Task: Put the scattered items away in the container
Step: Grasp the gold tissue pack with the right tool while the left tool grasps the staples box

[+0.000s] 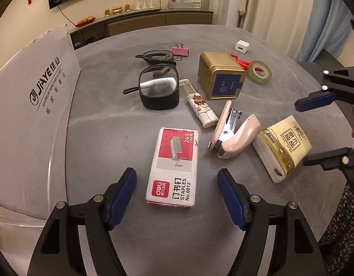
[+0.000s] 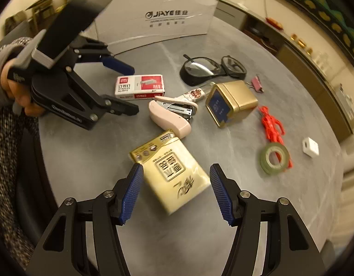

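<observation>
Blurring softens the tissue pack (image 2: 174,172) between spread right gripper (image 2: 177,191) fingers.

You have a grey table (image 1: 121,138) with pale streaks under everything. Your staple box (image 1: 173,168) is white and red with black lettering. The stapler (image 1: 236,135) is pale pink with silver metal showing. The tissue pack (image 2: 172,172) is cream and gold with dark characters. The tin (image 1: 219,76) is gold with a navy label. The lighter (image 1: 198,103) is white with a reddish-brown floral pattern. The tape roll (image 2: 274,158) is green, the cord (image 2: 272,124) bright red-orange, the binder clip (image 1: 180,51) pink, the charger (image 1: 242,46) white. Both pairs of glasses (image 1: 158,85) have black frames. The container (image 2: 158,20) is light grey with black print. Your left gripper (image 1: 177,197) and right gripper (image 2: 177,191) are black with blue ribbed pads. Your sleeve (image 2: 7,124) is a grey and white knit.
</observation>
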`<state>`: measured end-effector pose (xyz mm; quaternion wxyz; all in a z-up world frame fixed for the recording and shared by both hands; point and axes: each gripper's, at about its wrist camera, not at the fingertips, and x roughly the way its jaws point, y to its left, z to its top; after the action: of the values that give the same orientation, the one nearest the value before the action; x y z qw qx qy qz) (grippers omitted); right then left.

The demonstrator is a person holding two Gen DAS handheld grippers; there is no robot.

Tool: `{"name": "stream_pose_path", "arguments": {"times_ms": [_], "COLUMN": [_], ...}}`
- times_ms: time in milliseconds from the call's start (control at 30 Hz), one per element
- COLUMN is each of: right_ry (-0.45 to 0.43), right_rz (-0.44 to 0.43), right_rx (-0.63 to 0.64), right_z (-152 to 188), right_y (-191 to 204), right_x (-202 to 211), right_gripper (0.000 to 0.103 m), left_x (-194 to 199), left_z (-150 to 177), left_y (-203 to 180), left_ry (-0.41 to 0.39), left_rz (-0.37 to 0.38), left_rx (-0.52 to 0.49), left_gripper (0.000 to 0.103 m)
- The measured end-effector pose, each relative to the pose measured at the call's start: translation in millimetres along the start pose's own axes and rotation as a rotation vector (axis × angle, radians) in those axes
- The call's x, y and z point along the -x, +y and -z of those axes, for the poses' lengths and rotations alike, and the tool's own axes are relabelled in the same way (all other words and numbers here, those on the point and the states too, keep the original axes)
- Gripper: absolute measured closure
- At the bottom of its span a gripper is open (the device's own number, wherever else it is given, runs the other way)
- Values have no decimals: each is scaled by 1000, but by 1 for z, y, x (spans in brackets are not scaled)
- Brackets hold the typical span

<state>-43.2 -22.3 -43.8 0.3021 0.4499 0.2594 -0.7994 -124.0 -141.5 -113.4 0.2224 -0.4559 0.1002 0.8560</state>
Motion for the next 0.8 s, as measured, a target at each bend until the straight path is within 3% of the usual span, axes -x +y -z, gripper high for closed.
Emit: {"name": "stream_pose_path", "arguments": {"times_ms": [167,300,400,467,500,533,567,800], "right_ry": [-36,20,-3,-8,-7,-8,-12,-79], "right_rz": [-77,-121,-139,-138,-143,-145,-140,-127], "right_rx": [39,106,63,27,10,-6,-17,-116], "right_z": [-3,1,-4,-8,-9,-11,-11,-13], "right_y": [-5,9,10,9,9,9,10,13], "right_x": [-14,-31,-36,-39,-40,-41,-40,-21], "right_gripper": [35,34,35,35,38,41,48,48], "left_x": [-2,-2,-2,1,2,4,5,19], "left_z": [0,-1,0,1,0,-1,-2,-2], "left_y": [5,5,5,7,6,7,11,21], "left_ry": [-4,-5,-8,-24,-32,-32,-28,-54], "left_rz": [-12,-9,-6,-1,-6,3,20,22], "left_rx": [5,4,5,6,0,2,20,62], "left_gripper": [22,20,21,31,52,64,64,64]}}
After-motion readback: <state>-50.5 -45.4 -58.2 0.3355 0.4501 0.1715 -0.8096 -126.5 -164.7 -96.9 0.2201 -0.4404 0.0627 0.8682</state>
